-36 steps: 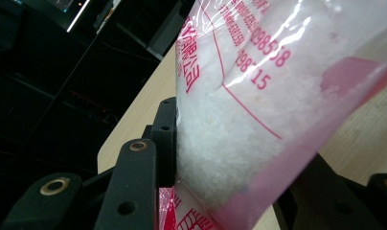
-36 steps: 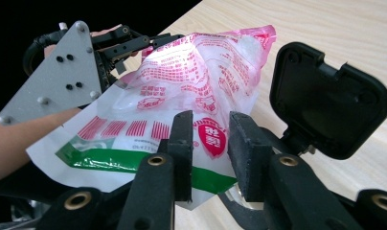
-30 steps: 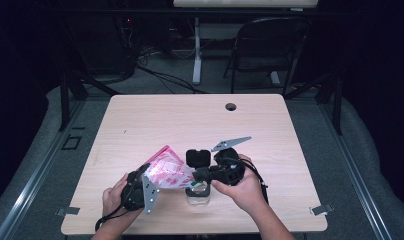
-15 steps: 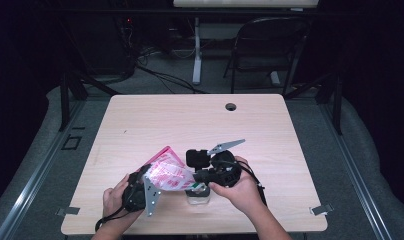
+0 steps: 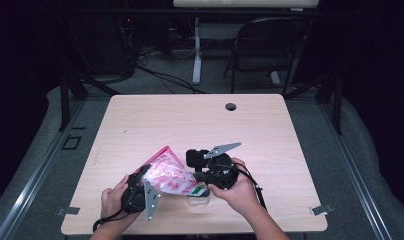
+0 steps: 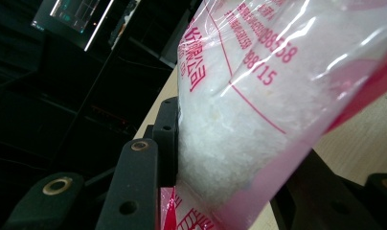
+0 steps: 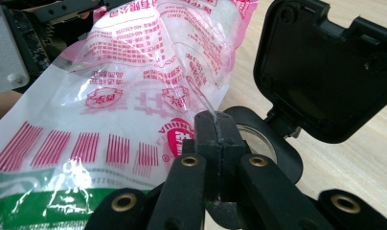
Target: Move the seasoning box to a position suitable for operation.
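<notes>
A clear plastic bag with red print and white granules lies tilted between both hands near the table's front edge. My left gripper is shut on it: in the left gripper view both black jaws press the granule-filled bag. My right gripper has just been closing; in the right gripper view its jaws are together with the bag's thin clear film pinched between them. Under the bag stands a small jar whose black rim shows, its black flip lid standing up.
The wooden table has a cable hole near its far edge. A folding chair and cables stand on the floor beyond it. The left gripper's grey plate is close to the bag's far side.
The right gripper has edged slightly left and nearer, toward the bag. The left hand and the bag have stayed in place.
</notes>
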Motion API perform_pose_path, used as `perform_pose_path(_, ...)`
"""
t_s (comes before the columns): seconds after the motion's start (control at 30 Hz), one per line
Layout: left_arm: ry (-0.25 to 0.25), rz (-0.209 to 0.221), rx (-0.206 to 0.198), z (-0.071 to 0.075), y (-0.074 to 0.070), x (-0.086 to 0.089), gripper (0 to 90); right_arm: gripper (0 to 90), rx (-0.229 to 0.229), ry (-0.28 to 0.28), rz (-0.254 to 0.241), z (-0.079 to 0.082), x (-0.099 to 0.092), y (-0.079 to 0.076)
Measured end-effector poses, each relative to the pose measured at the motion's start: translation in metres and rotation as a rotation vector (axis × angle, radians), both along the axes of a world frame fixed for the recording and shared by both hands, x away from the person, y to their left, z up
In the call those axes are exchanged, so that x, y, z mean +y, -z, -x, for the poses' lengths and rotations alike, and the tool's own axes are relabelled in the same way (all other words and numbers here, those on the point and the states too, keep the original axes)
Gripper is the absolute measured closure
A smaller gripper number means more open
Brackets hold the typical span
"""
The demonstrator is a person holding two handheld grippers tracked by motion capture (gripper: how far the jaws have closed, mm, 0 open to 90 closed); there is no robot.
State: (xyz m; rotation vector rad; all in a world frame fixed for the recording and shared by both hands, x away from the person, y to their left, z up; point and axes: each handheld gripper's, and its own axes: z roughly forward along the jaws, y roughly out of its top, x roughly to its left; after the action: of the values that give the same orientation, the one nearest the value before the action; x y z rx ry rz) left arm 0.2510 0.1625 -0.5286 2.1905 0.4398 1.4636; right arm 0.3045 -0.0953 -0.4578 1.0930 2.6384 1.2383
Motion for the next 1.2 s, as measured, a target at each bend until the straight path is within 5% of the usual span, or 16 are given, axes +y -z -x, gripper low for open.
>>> perform_pose_path(0.23, -0.001, -0.014, -0.012, 0.002, -0.002, -0.001, 65.7, 90.0, -0.044, 0.022, 0.003, 0.003, 0.0, 0.002)
perform_pose_path(1.2, -0.016, -0.133, -0.067, 0.005, -0.005, -0.014, 66.2, 90.0, -0.074, 0.056, -0.032, -0.004, -0.009, 0.019)
